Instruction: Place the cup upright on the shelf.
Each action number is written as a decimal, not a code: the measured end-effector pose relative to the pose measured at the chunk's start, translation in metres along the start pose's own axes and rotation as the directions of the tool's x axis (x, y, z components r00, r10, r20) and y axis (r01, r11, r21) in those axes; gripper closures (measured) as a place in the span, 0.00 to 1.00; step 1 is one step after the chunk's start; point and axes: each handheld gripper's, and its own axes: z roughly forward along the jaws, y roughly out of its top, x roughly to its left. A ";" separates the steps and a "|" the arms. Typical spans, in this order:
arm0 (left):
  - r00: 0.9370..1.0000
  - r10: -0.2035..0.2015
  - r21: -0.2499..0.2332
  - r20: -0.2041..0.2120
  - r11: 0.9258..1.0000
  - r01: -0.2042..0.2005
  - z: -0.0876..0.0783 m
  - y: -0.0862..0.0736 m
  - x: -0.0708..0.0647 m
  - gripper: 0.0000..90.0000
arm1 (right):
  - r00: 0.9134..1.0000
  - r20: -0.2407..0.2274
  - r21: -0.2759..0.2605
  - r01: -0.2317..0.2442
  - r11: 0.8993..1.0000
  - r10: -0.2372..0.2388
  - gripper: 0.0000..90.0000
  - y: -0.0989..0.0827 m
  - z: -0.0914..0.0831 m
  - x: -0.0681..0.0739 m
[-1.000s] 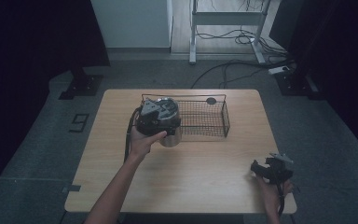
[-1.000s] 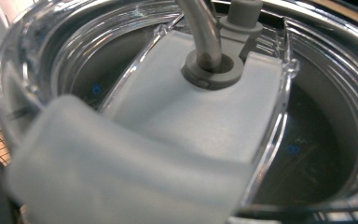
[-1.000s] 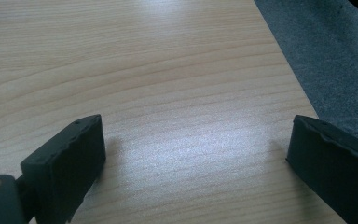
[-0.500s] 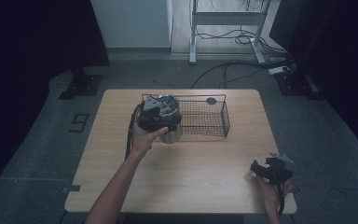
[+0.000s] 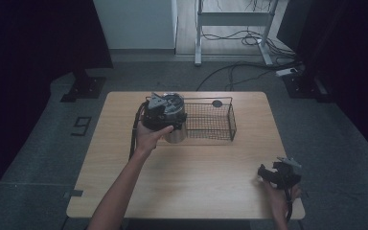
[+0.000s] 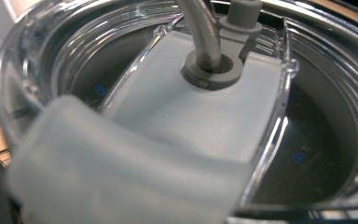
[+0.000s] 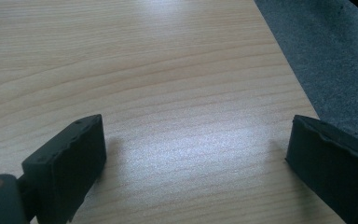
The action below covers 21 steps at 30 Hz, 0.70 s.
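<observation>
A steel tumbler [image 5: 176, 133] with a clear lid [image 6: 326, 154] stands at the left end of the black wire basket [image 5: 211, 122], against its front corner. My left gripper [image 5: 163, 112] sits on top of it, pointing down, held by the person's left hand. Close up, the left gripper view has the lid's pale grey tab [image 6: 168, 116] and a grey straw [image 6: 200, 28] through it. The jaws themselves are hidden, seemingly closed on that tab. My right gripper [image 5: 264, 172] rests near the table's front right corner. Its black jaws stand wide apart [image 7: 191, 154] over bare wood.
The wooden table [image 5: 196, 191] ends just right of the right gripper, with grey floor [image 7: 335, 56] beyond. A small dark round object [image 5: 216, 103] lies behind the basket. Cables and a metal frame stand on the floor at the back.
The left hand with the gripper and tumbler has barely shifted by the basket. The right gripper has not moved.
</observation>
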 end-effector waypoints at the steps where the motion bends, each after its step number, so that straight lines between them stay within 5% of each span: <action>1: 1.000 -0.001 0.000 -0.001 1.000 0.001 0.001 0.001 0.001 0.04 | 1.000 0.000 -0.001 0.002 1.000 -0.002 0.05 0.000 0.000 0.000; 21: 0.999 -0.021 0.015 -0.026 1.000 0.022 0.018 0.013 0.014 0.04 | 1.000 -0.002 -0.001 0.002 1.000 -0.002 0.06 0.000 0.000 0.000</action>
